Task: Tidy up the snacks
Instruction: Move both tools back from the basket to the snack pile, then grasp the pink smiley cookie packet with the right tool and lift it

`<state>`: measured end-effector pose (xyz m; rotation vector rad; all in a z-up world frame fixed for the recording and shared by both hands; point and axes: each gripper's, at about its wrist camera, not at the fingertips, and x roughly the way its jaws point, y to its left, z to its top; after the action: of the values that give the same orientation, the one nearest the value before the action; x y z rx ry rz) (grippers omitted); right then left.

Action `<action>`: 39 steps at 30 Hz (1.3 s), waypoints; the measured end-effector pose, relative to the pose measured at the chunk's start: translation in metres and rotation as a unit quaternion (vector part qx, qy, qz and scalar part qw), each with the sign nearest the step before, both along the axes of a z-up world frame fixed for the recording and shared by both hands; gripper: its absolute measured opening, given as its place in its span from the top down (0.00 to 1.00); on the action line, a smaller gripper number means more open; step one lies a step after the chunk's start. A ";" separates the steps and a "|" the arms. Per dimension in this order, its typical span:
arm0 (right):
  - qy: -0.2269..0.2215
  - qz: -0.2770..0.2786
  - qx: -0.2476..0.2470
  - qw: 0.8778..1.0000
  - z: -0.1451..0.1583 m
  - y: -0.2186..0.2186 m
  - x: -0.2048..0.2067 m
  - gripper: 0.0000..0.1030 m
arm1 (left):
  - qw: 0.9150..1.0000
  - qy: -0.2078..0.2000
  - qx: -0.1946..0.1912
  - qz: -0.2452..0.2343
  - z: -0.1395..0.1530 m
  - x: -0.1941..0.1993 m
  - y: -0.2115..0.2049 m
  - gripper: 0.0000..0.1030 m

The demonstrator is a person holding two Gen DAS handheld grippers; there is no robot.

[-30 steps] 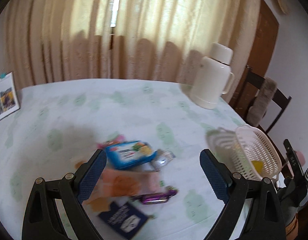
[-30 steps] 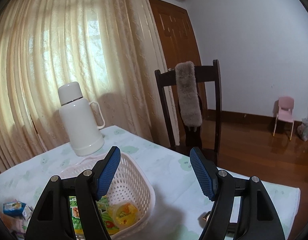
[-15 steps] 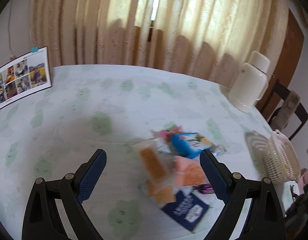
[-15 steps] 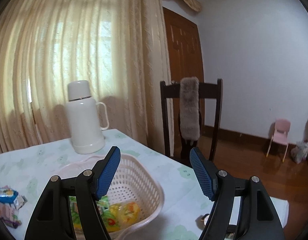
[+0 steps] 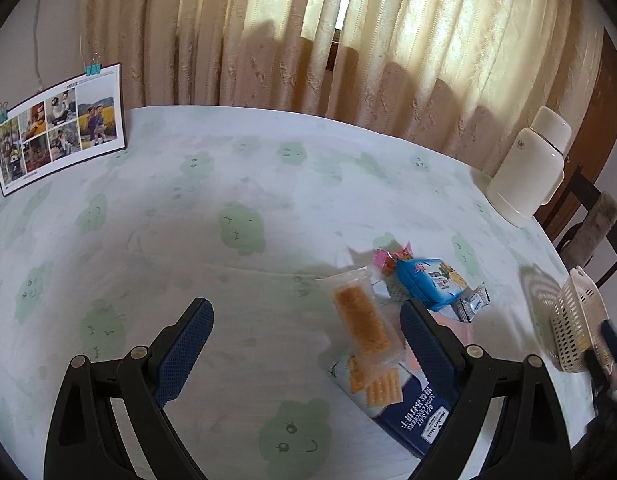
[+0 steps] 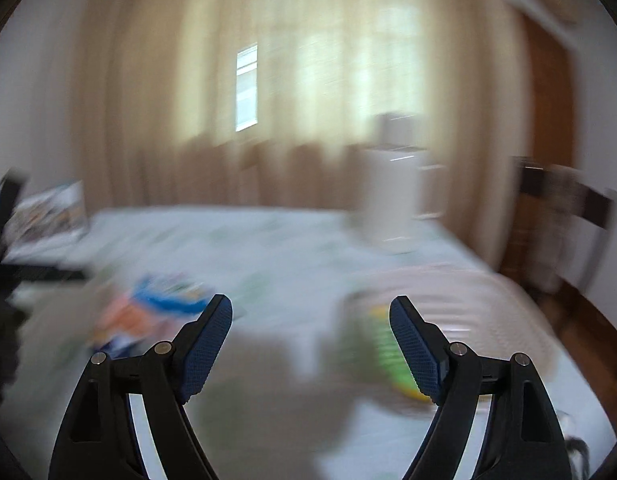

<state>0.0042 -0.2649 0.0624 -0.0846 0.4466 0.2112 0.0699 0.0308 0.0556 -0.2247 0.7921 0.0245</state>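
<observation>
Left gripper [image 5: 304, 316] gapes beside clear-wrapped orange cracker packet [image 5: 360, 322]; blue pouch [image 5: 430, 282] behind.

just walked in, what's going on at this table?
A person with a claw in each hand is sorting snacks into a white basket at the table's right edge. Neither holds anything. The left claw hangs open over the tablecloth, beside the loose pile: an orange cracker pack, a blue pack, a navy cracker box. The right claw is opening, empty; its view is motion-blurred.
</observation>
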 end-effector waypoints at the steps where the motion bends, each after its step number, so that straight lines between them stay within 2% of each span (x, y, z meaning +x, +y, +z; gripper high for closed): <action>1: 0.013 0.024 -0.006 1.000 -0.004 0.011 0.003 0.21 | 1.000 0.000 0.002 0.001 0.000 -0.001 0.000 0.10; 4: 0.048 0.088 -0.033 0.994 -0.019 0.042 0.013 0.21 | 1.000 0.000 0.008 0.004 0.000 -0.001 0.002 0.10; 7: 0.069 0.130 -0.061 0.987 -0.032 0.062 0.023 0.21 | 1.000 -0.001 0.006 0.006 -0.001 -0.001 0.004 0.10; 16: 0.117 0.195 -0.092 0.969 -0.050 0.089 0.066 0.21 | 1.000 0.003 -0.004 0.006 -0.003 0.000 0.009 0.10; 21: 0.138 0.239 -0.121 0.953 -0.057 0.106 0.086 0.21 | 1.000 0.008 -0.009 0.012 -0.006 0.001 0.014 0.10; 27: 0.176 0.257 -0.075 0.947 -0.060 0.099 0.110 0.21 | 1.000 0.015 -0.008 0.012 -0.010 0.003 0.015 0.10; 31: 0.191 0.257 -0.055 0.946 -0.063 0.094 0.110 0.37 | 1.000 0.019 -0.008 0.013 -0.013 0.005 0.016 0.10; 35: 0.201 0.252 -0.046 0.945 -0.064 0.091 0.100 0.58 | 1.000 0.016 -0.013 0.010 -0.014 0.005 0.015 0.10; 39: 0.207 0.228 -0.025 0.951 -0.063 0.084 0.088 0.62 | 1.000 0.014 -0.016 -0.001 -0.017 0.007 0.009 0.10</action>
<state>0.0922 -0.1810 -0.0010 -0.1954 0.8494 0.6818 0.0768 0.0394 0.0383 -0.2546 0.8212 0.0126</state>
